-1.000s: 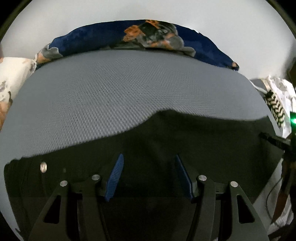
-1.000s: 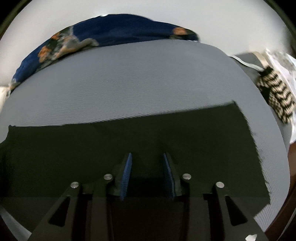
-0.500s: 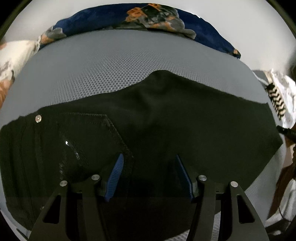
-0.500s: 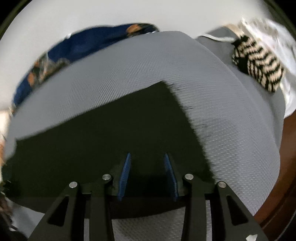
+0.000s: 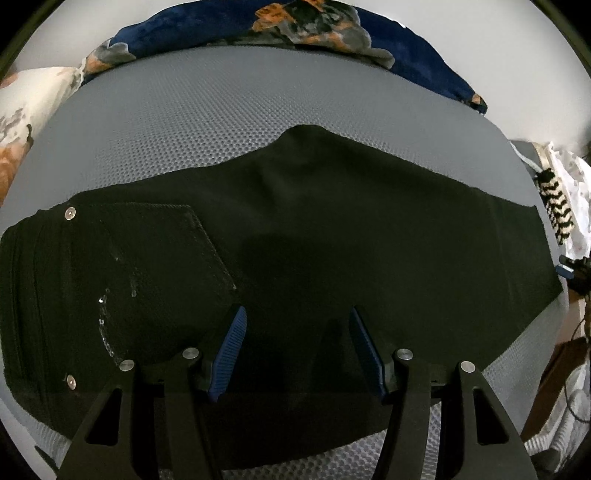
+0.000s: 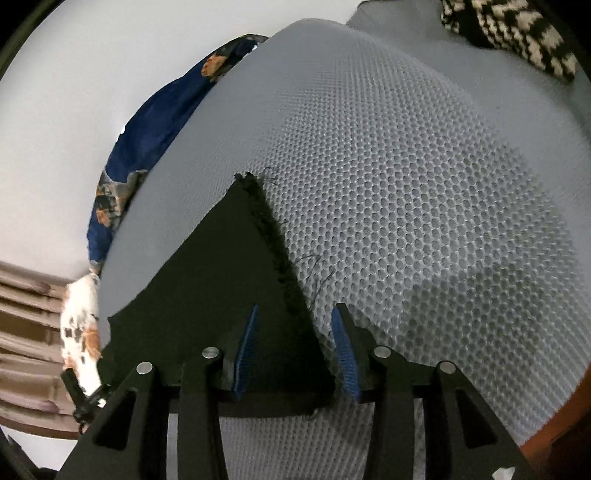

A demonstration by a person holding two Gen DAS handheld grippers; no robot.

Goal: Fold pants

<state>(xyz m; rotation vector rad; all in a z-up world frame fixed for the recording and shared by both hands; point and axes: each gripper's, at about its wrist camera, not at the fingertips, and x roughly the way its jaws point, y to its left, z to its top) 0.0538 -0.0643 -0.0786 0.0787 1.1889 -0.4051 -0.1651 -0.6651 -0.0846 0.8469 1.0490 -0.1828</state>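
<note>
Black pants [image 5: 332, 229] lie flat across a grey mesh surface [image 5: 221, 122], waistband with metal rivets at the left, leg ends at the right. My left gripper [image 5: 297, 314] is open and empty, hovering above the middle of the pants. In the right wrist view the frayed hem edge of the pants [image 6: 236, 266] runs between the fingers of my right gripper [image 6: 293, 314], which is open, with the hem edge between its jaws.
A navy floral cushion [image 5: 295, 26] lies along the far edge of the mesh surface [image 6: 424, 192]. A black-and-cream knitted item [image 5: 557, 210] sits at the right end, also in the right wrist view [image 6: 517, 33]. A white patterned cloth [image 5: 26, 110] lies far left.
The left gripper has pulled back and up, so the whole pants now show. The right gripper has swung right to the frayed hem end. Both stay open.
</note>
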